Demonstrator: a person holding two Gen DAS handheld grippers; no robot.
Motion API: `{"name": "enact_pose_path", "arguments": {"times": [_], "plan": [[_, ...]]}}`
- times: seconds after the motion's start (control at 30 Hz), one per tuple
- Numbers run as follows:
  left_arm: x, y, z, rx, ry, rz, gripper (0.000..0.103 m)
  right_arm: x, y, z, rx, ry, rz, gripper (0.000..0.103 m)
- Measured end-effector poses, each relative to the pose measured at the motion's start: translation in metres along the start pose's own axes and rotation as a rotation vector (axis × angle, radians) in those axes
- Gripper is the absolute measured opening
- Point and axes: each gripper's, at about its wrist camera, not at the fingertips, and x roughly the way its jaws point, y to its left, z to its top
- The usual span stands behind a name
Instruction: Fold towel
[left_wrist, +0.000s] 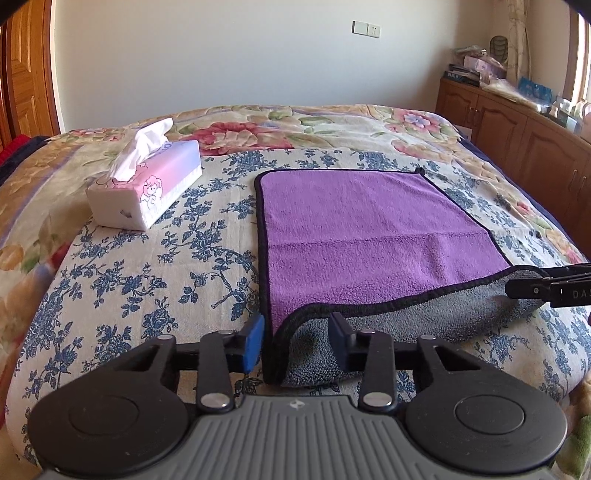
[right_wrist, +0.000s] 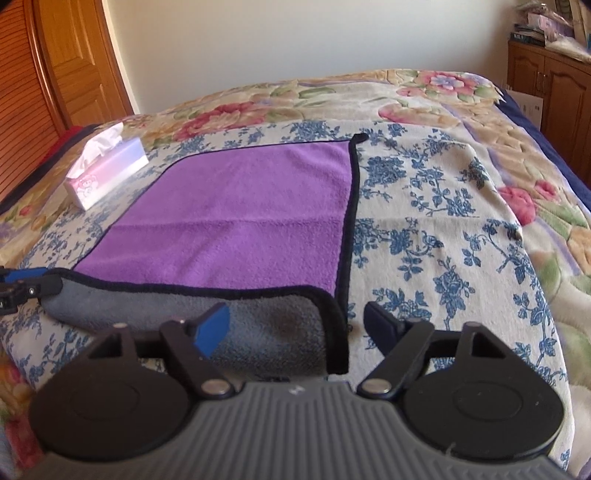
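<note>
The left gripper (left_wrist: 297, 338) is held wide open around the near left corner of the towel (left_wrist: 369, 229), and nothing is pinched. The right gripper (right_wrist: 297, 325) is open too, with the near right corner between its fingers. The purple towel (grey underneath) is spread on the flowery bedspread (left_wrist: 155, 280), its near edge rolled over. A tissue box (left_wrist: 147, 184) is seen far left.
</note>
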Motion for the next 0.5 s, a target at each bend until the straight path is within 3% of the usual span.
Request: {"name": "enact_pose_path", "arguments": {"times": [0.5], "plan": [[0.0030,0.0006,-0.0021,0.003,0.007,0.005,0.037,-0.0025,-0.0098,0.0063,0.024,0.058,0.025,0.048]]}}
